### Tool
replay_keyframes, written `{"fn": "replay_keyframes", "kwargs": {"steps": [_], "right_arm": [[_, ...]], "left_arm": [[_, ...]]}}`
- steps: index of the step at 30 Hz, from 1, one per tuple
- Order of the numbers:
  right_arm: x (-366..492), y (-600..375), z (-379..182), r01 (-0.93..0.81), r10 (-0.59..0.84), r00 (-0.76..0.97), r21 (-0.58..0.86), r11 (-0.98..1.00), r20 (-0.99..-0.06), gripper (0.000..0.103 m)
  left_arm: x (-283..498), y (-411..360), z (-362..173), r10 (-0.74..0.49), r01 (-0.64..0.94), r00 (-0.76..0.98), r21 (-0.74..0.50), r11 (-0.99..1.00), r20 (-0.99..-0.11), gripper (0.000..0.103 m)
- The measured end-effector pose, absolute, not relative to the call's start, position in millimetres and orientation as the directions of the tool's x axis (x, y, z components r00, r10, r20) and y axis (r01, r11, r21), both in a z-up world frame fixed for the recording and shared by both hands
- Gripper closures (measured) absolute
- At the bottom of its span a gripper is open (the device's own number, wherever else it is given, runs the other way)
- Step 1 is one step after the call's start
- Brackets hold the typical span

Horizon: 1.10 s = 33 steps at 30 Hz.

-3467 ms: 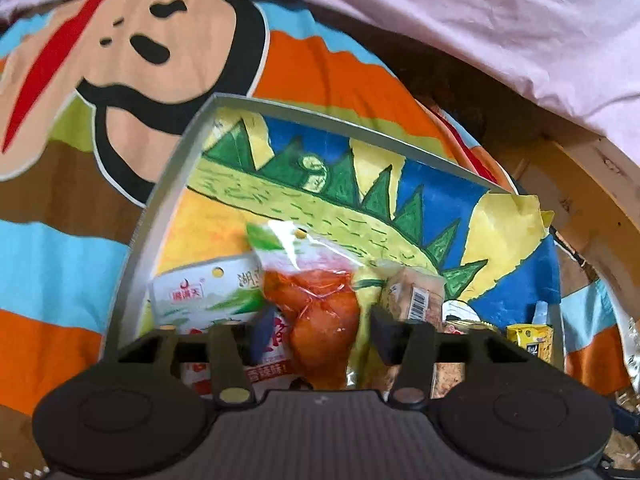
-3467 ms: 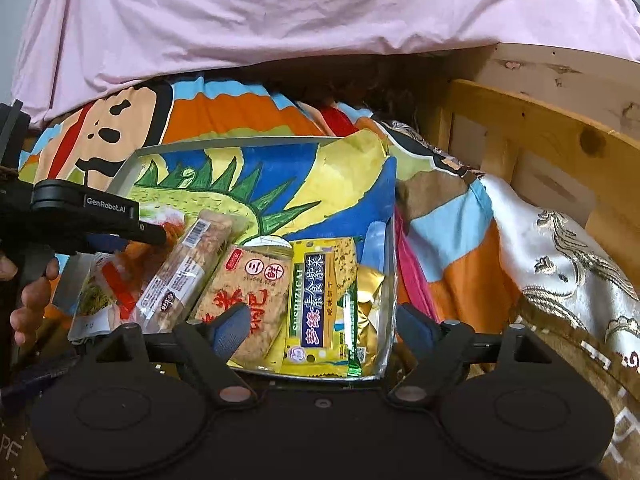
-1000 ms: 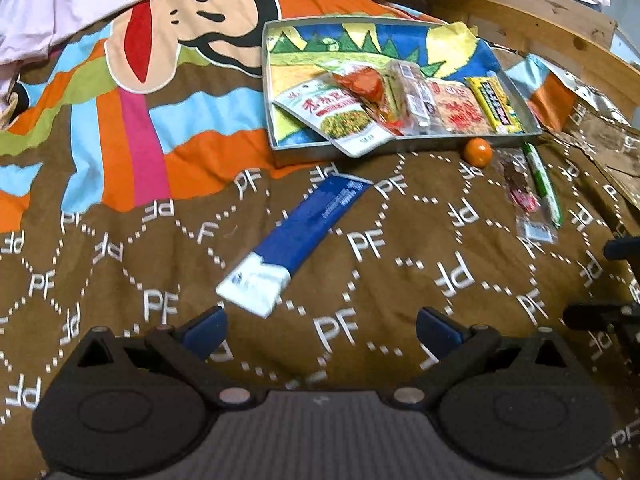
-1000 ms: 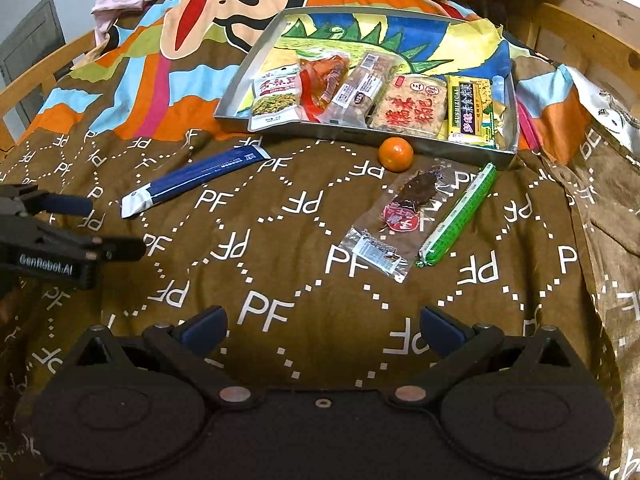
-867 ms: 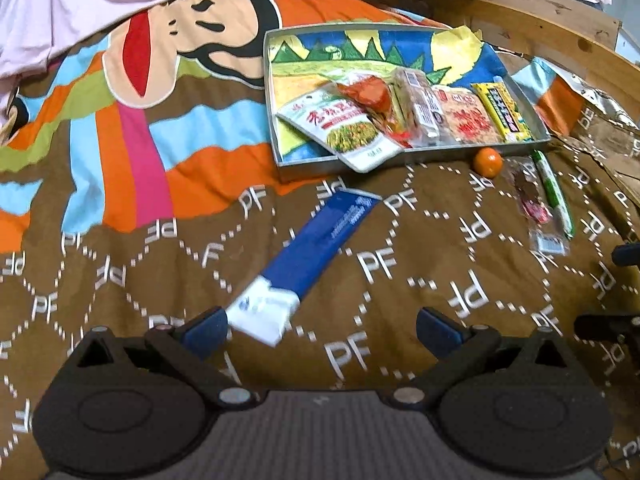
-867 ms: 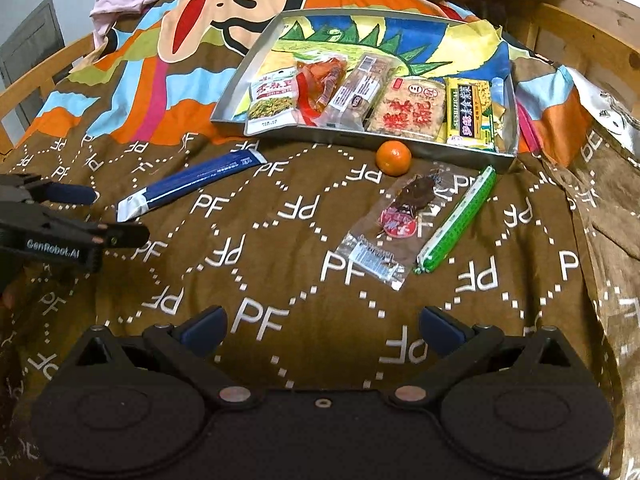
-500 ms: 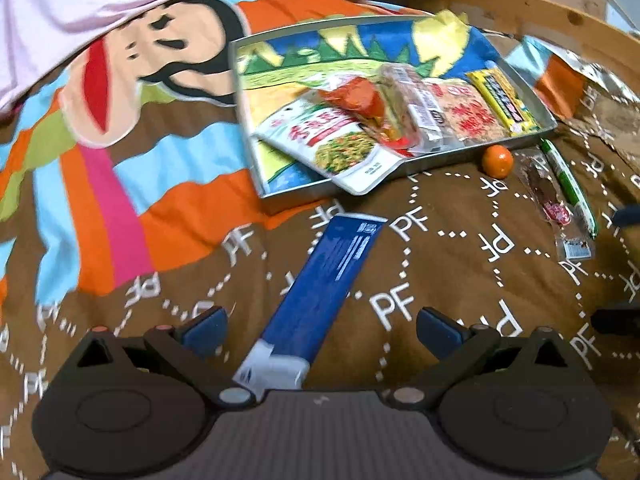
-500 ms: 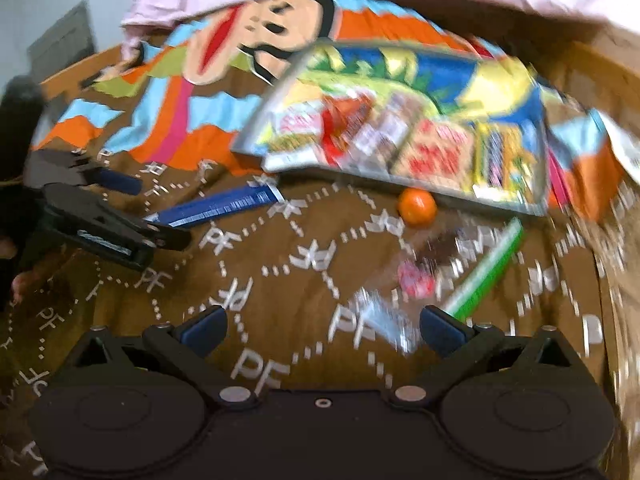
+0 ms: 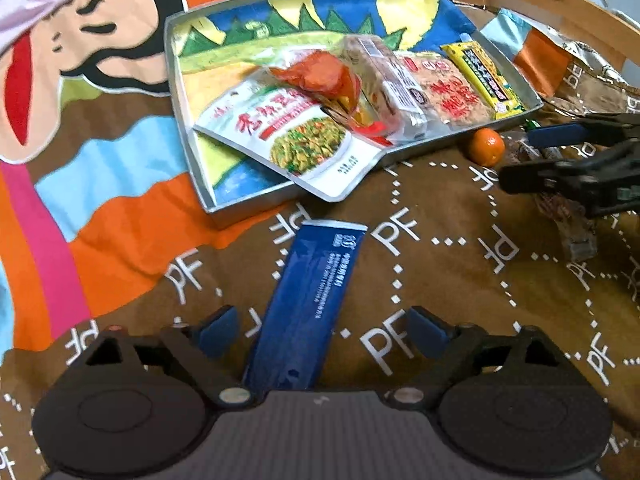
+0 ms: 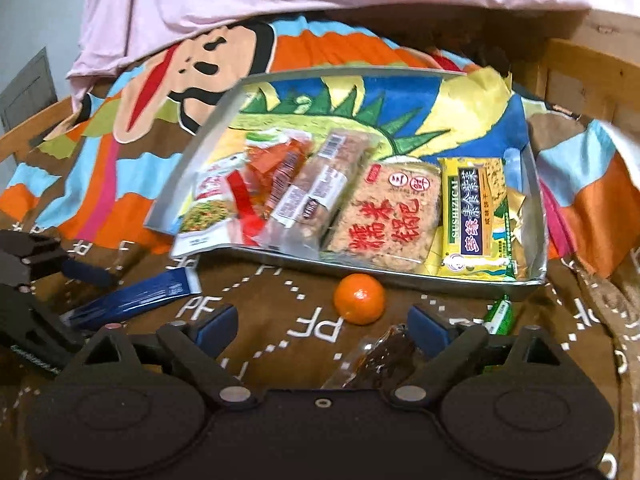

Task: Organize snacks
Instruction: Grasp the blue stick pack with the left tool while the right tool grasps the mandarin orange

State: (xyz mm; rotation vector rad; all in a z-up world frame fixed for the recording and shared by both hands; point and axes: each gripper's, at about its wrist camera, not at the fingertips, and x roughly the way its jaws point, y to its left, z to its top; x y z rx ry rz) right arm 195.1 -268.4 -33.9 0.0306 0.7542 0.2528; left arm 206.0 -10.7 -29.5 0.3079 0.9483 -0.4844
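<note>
While both claws come down over the bed, each one has a loose snack in front of it. The left claw (image 9: 318,330) stands wide apart around the long blue packet (image 9: 310,304), which lies flat on the brown blanket (image 9: 440,264) just in front of the tray (image 9: 188,120); its jaws have just been closing a little, but the pads are not yet pressing on the packet. This seems the reason for its steep downward angle: it is lining up along the packet to pick it. The right claw (image 10: 318,330) is also open and holds nothing; its jaws too have just narrowed. The orange (image 10: 359,298) sits close to the front wall of the tray, just beyond the fingertips, and a clear wrapper with something dark inside (image 10: 376,354) lies partly between the fingers. Which of these two it goes for, I cannot say. The tray already holds five packets in a row, leaning on each other, so I judge the task more than half done. The near end of the blue packet is hidden under the left claw's body. The green stick (image 10: 498,314) is mostly covered by the right claw's finger. The right-wrist view is a bit blurred, so the small print is not readable.
</note>
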Motion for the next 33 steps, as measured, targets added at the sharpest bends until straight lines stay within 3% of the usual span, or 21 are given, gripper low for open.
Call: {"fn": "replay_keyframes", "kwargs": {"steps": [6, 11, 18, 28, 33], "right_arm": [[212, -269, -47, -0.184, 0.238, 0.689, 0.152, 0.971, -0.684, 0.026], [223, -268, -53, -0.171, 0.216, 0.692, 0.135, 0.976, -0.689, 0.045], [221, -265, -54, -0.171, 0.169, 0.701, 0.067, 0.983, -0.693, 0.067], [198, -258, -45, -0.212, 0.195, 0.691, 0.063, 0.975, -0.696, 0.067], [174, -247, -40, -0.284, 0.255, 0.652, 0.083, 0.955, -0.714, 0.068]], "left_arm": [[212, -4, -31, -0.288, 0.515, 0.444, -0.022, 0.857, -0.848, 0.033], [222, 8, -27, -0.302, 0.443, 0.413, -0.1, 0.891, -0.859, 0.053], [215, 0, -24, -0.292, 0.397, 0.389, -0.127, 0.909, -0.874, 0.055], [199, -16, -14, -0.363, 0.336, 0.329, -0.252, 0.908, -0.872, 0.058], [193, -18, -11, -0.36, 0.313, 0.33, -0.259, 0.914, -0.873, 0.058]]}}
